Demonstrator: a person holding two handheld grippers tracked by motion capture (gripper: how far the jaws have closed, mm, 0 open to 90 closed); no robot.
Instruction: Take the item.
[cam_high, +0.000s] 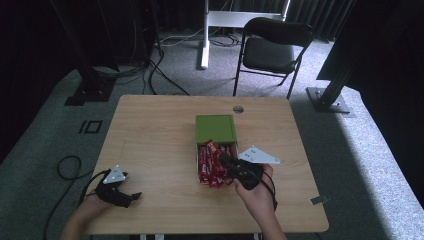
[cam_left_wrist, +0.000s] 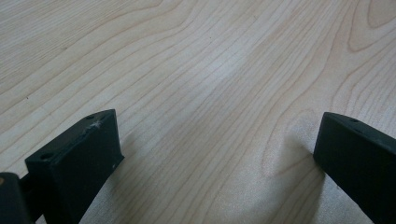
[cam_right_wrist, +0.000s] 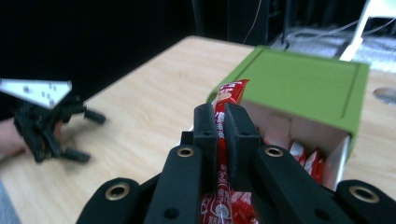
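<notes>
1 red packet (cam_right_wrist: 223, 140) is pinched between the jaws of the right gripper (cam_right_wrist: 221, 122), above the red packets (cam_high: 214, 165) in the green-lidded box (cam_high: 215, 129) near the table's (cam_high: 150, 135) middle. The left gripper (cam_high: 116, 189) rests splayed wide by the near left corner.

green box (cam_high: 215, 128), red packets (cam_high: 212, 167) — pale wood-grain table (cam_high: 150, 145)

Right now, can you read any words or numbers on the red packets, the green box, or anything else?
Red packet pinched in the right tongs: white print, too blurred to read.
Red packets lying in the box: print too small to read.
Green lid: plain, no text.
Grey plate on the right tongs: only holes, no text.
Nothing here can be read for sure.
</notes>
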